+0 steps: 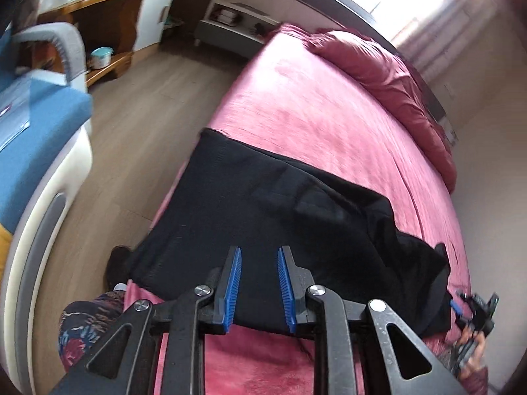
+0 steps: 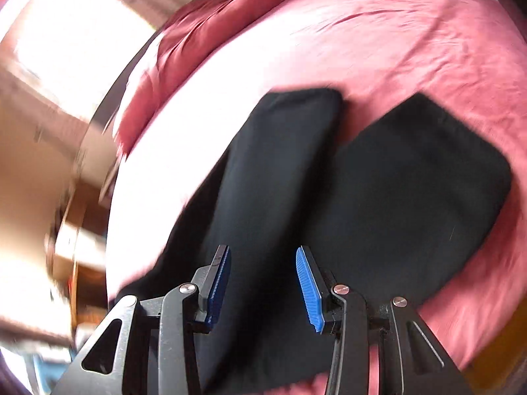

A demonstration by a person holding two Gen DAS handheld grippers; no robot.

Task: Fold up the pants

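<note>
Lying on the bed (image 1: pixel 296 105), black pants (image 1: pixel 263 204) spread beneath both parted jaws

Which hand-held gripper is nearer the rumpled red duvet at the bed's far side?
Right, probably. The right hand-held gripper is over the pants on the duvet's side; the left hand-held gripper is by the floor-side edge.

A bed (image 1: pixel 313 105) with a pink sheet carries the black pants (image 1: pixel 263 204), spread flat near its edge. A rumpled dark-red duvet (image 1: pixel 395 75) lies along the far side.
</note>
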